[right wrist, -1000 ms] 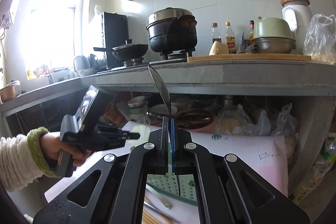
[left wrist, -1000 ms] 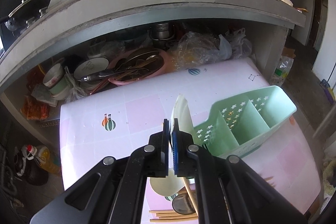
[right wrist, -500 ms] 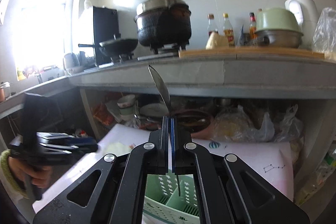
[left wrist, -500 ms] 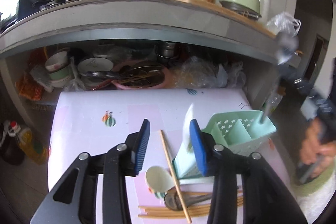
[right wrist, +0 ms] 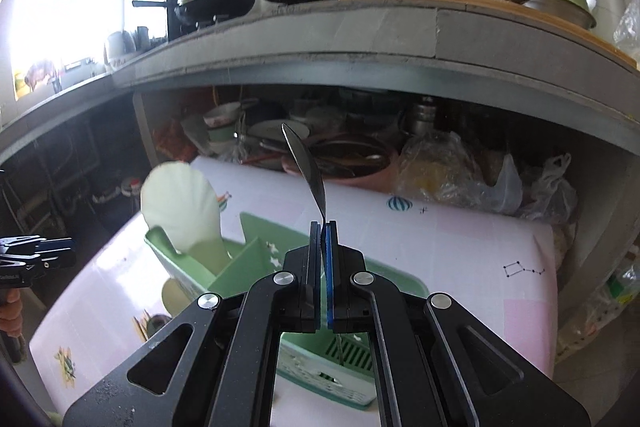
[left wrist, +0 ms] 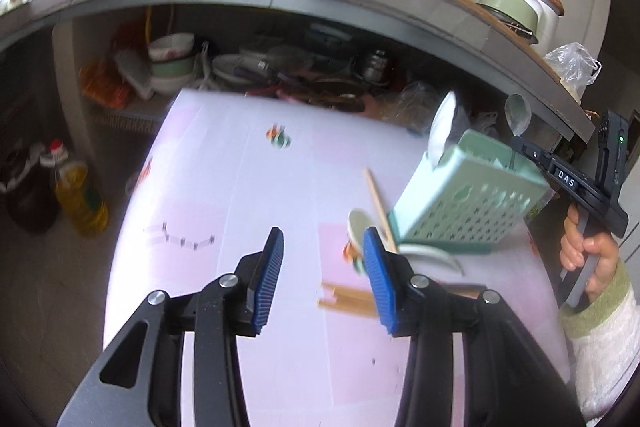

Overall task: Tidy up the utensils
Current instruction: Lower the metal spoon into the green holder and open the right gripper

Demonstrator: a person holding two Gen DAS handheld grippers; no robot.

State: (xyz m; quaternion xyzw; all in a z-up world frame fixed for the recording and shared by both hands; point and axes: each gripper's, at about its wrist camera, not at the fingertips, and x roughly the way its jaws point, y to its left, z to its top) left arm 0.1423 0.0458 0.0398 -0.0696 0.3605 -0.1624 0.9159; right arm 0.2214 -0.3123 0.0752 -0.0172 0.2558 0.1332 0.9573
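A green utensil caddy (left wrist: 472,199) stands on the pink table, with a cream rice paddle (left wrist: 442,129) upright in its left compartment; both also show in the right wrist view, caddy (right wrist: 240,259) and paddle (right wrist: 180,211). My left gripper (left wrist: 322,275) is open and empty, low over the table left of the caddy. My right gripper (right wrist: 323,239) is shut on a metal spoon (right wrist: 306,171), bowl up, handle hanging into the caddy. In the left wrist view the spoon (left wrist: 518,115) shows above the caddy. A white ceramic spoon (left wrist: 360,227), chopsticks (left wrist: 348,299) and a single chopstick (left wrist: 378,203) lie by the caddy.
A grey counter shelf (right wrist: 360,35) overhangs the table's far side, with pots and bottles on top. Bowls, plates and a pink basin (right wrist: 352,171) crowd the space under it. Oil bottles (left wrist: 78,195) stand on the floor at the left. Plastic bags (right wrist: 480,179) lie at the back right.
My left gripper opened, let go of the rice paddle into the caddy and pulled back to the left. My right gripper lowered the spoon's handle into the caddy.
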